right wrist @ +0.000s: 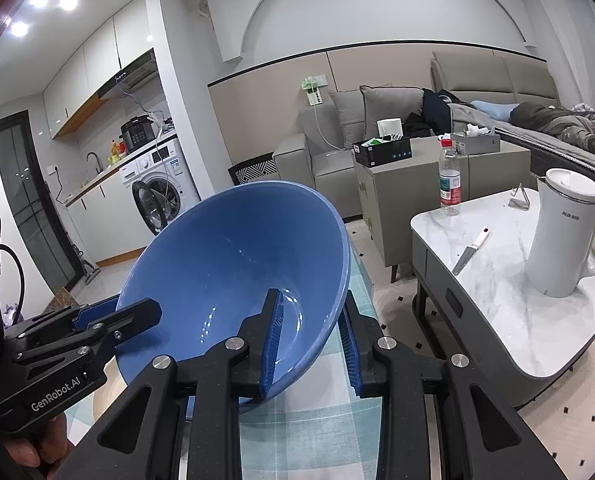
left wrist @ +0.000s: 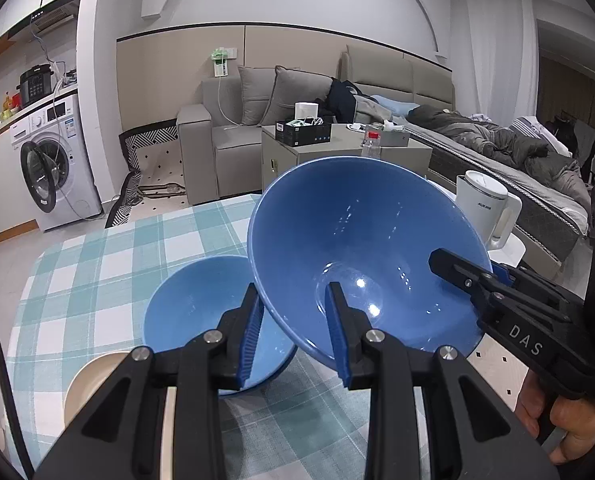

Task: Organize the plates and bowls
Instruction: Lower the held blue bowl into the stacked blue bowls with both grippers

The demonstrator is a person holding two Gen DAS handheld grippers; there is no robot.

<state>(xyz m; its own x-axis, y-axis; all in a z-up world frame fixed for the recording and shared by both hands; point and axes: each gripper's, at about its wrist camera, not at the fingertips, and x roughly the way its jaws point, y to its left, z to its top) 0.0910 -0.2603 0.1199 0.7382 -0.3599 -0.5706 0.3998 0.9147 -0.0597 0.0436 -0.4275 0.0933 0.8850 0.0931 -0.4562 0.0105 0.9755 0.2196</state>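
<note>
A large blue bowl (left wrist: 357,232) (right wrist: 233,264) hangs tilted above the checked table, held by both grippers at opposite sides of its rim. My left gripper (left wrist: 293,312) is shut on the near rim, one pad inside the bowl and one outside; in the right wrist view the left gripper (right wrist: 125,308) clamps the bowl's left edge. My right gripper (right wrist: 311,320) is shut on the rim the same way, and the right gripper (left wrist: 469,268) bites the bowl's right edge in the left wrist view. A second blue bowl (left wrist: 193,304) sits upright on the table below, beside a cream plate (left wrist: 85,384).
The table wears a teal checked cloth (left wrist: 97,280). To the right stands a marble side table (right wrist: 497,280) with a white kettle (right wrist: 565,236), a knife (right wrist: 469,252) and a water bottle (right wrist: 449,184). Sofa, cabinet and washing machine lie beyond.
</note>
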